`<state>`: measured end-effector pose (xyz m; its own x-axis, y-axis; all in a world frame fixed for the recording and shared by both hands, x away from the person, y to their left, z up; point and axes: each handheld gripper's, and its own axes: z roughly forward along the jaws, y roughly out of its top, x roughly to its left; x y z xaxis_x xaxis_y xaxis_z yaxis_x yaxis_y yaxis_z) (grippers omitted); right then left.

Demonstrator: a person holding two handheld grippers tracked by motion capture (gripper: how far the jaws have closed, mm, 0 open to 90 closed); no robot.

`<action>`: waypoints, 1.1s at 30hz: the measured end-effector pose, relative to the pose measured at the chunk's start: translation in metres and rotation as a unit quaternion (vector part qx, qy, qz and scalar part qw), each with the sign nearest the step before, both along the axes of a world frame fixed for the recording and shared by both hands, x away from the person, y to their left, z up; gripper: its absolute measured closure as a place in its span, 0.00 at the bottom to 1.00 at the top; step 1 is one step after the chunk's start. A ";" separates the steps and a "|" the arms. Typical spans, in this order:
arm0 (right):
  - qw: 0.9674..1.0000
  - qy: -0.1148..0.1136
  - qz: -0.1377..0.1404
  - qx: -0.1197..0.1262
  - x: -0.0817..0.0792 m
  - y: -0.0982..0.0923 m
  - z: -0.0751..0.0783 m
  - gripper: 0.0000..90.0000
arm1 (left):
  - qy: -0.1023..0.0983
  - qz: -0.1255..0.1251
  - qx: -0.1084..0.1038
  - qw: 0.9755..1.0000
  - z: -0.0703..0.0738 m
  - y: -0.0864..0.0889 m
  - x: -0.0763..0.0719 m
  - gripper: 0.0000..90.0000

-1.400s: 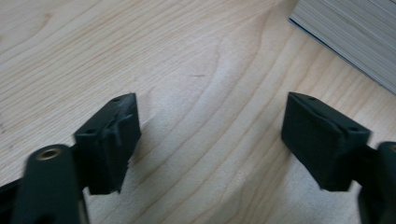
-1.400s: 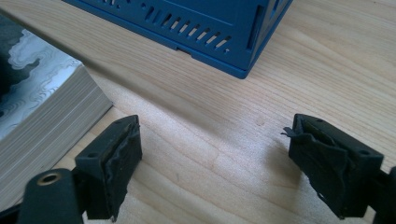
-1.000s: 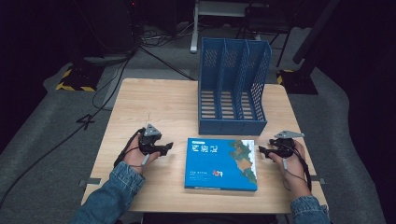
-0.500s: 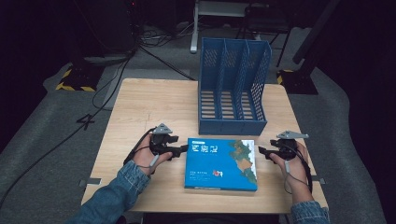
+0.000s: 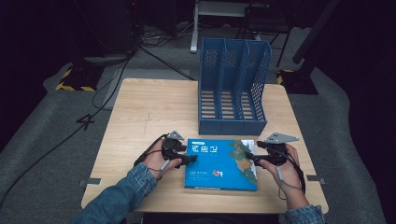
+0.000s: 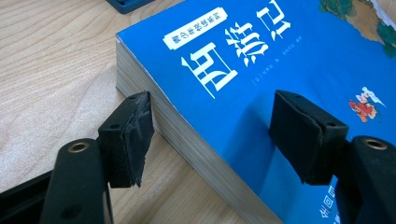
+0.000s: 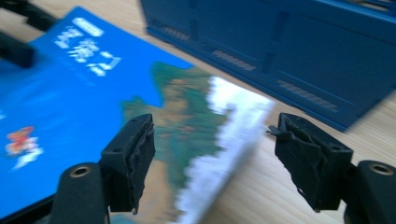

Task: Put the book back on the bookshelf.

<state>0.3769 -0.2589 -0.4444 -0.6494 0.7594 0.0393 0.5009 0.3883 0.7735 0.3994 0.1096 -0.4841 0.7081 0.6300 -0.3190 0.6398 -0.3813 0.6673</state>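
**A:** Going from the biggest thing down, what is there? The wooden table fills the middle, and the blue file rack stands upright at its far right, its three slots all empty.

**B:** Then the blue book, lying flat at the near edge, just in front of the rack's base. Nothing lies between the two, so the way to the slots looks free. Cables trail over the floor to the far left, well apart from the work.

**A:** And the grippers?

**B:** The left gripper sits at the book's left edge. In the left gripper view its jaws are spread wide, one beside the page block above the table, the other over the cover, so they straddle the edge without pinching it. The right gripper is at the right edge; the right gripper view shows its jaws also released, bracketing the book's white-and-green corner.

**A:** So how far along is the job?

**B:** Barely begun, by the look of it. If the book is meant for the rack, both ends are only framed. Closing on it, lifting, turning it upright and sliding it into a slot all remain.
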 end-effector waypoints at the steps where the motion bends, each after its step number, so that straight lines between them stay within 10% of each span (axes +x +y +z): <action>1: 1.000 0.002 0.010 -0.001 -0.002 0.005 0.000 0.30 | 0.000 0.001 0.000 1.000 0.000 0.000 0.000 0.34; 12: 0.992 0.047 0.108 -0.047 -0.014 0.049 -0.016 0.21 | -0.010 0.003 0.002 1.000 0.002 0.001 -0.002 0.38; 23: 0.993 0.020 0.104 -0.052 -0.015 0.050 -0.027 0.19 | -0.030 -0.046 -0.022 0.998 0.013 -0.006 -0.015 0.51; 26: 0.993 0.017 0.104 -0.051 -0.016 0.050 -0.028 0.18 | -0.013 -0.052 -0.005 0.999 0.009 -0.006 -0.018 0.55; 29: 0.994 0.015 0.101 -0.050 -0.017 0.050 -0.028 0.19 | 0.046 -0.072 -0.014 0.996 0.011 -0.003 -0.018 0.69; 33: 0.992 0.024 0.113 -0.055 -0.021 0.052 -0.025 0.20 | 0.058 -0.072 -0.023 0.995 0.013 -0.003 -0.017 0.79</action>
<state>0.3561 -0.2068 -0.4698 -0.8030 0.5960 -0.0011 0.4260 0.5752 0.6983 0.3823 0.1061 -0.4711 0.7468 0.5071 -0.4302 0.6545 -0.4462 0.6103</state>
